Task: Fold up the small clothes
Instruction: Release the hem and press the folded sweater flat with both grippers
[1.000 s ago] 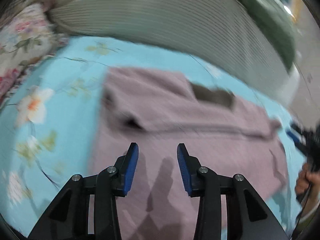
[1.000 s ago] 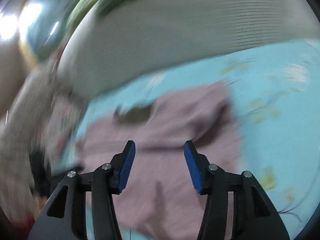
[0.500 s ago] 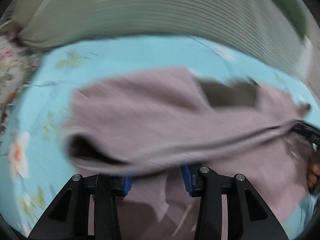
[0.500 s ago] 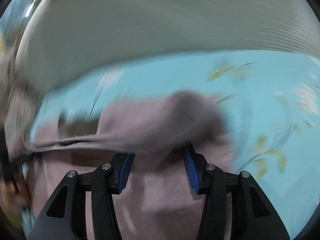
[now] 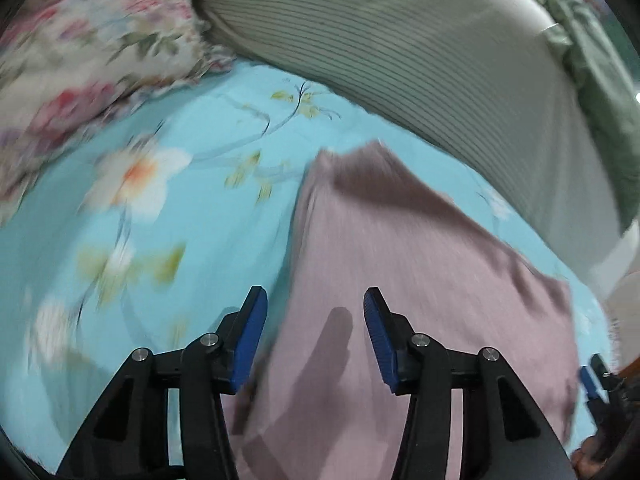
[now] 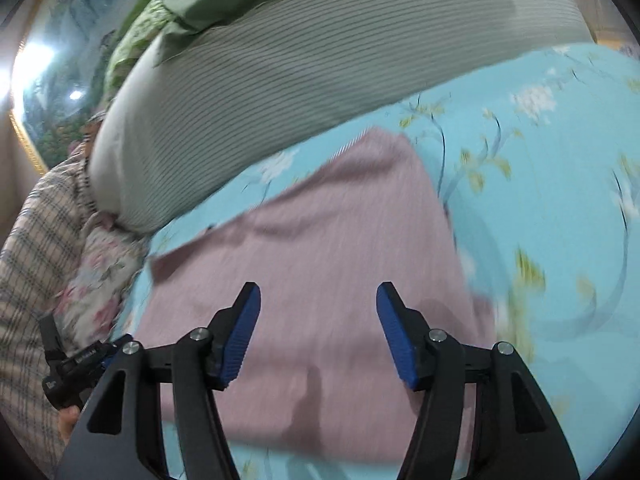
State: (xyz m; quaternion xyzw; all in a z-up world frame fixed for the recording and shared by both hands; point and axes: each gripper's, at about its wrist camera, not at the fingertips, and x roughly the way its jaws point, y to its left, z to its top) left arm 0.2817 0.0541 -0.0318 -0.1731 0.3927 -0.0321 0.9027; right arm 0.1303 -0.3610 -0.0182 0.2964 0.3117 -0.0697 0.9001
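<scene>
No writing can be read. The mauve ribbed garment (image 5: 400, 280) is laid folded on the floral bedsheet (image 5: 140, 240). The jaws of the left gripper (image 5: 314, 334) and right gripper (image 6: 318, 330) are being spread, empty.

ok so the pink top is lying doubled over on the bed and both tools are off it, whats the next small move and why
Probably bring both tools down to the pink garment's near edge for another fold. It lies flat on the blue floral sheet, already doubled, yet looks wide for a small piece. The left tool and right tool are opening above it with nothing between their blue pads. The blur makes the best grasp point hard to judge.
</scene>
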